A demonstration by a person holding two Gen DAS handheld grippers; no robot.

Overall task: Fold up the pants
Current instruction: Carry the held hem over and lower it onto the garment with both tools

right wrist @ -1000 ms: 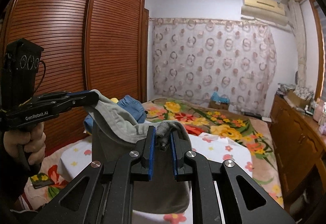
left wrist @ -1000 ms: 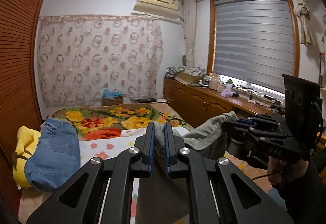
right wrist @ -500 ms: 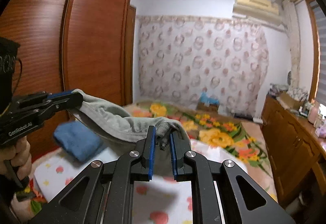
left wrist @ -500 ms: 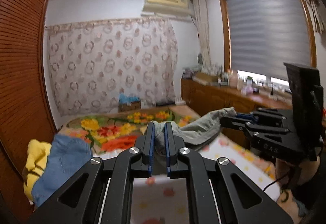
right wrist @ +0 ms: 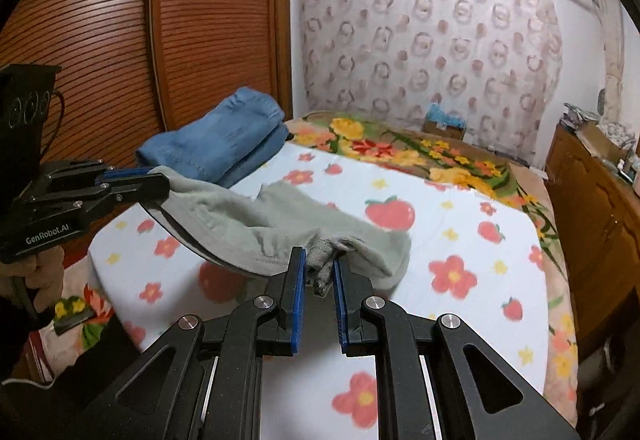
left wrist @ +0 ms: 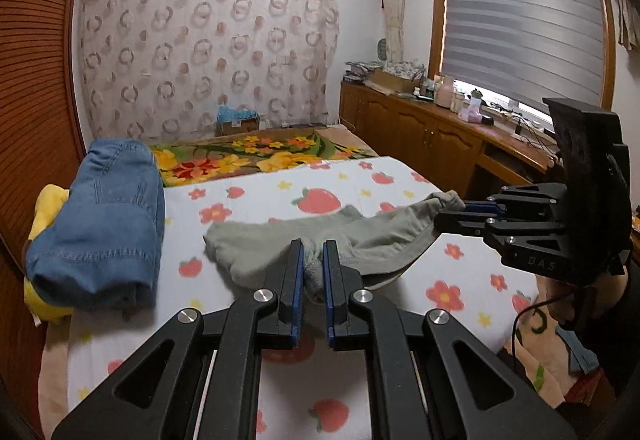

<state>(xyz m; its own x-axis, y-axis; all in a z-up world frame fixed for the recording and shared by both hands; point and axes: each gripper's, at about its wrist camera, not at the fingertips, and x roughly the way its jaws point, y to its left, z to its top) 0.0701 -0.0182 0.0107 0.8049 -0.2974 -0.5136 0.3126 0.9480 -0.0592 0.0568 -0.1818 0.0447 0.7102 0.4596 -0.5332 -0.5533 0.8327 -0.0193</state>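
Grey-green pants (left wrist: 256, 252) hang low between my two grippers over a white bed sheet (left wrist: 256, 196) printed with strawberries and flowers. Their far part lies on the sheet. My left gripper (left wrist: 313, 252) is shut on one bunched end of the waist. My right gripper (right wrist: 320, 260) is shut on the other end; it also shows at the right of the left wrist view (left wrist: 460, 212). The left gripper shows at the left of the right wrist view (right wrist: 156, 180). The pants (right wrist: 280, 220) sag between the two.
Folded blue jeans (left wrist: 100, 216) lie on a yellow garment (left wrist: 48, 200) at the bed's left side beside a wooden wardrobe (right wrist: 120, 40). A floral blanket (left wrist: 248, 156) covers the far end. A wooden cabinet (left wrist: 420, 136) with clutter runs under the window on the right.
Both grippers have come down from high above the bed to just over the sheet. The pants, hanging in the air before, now touch the sheet at their far part.
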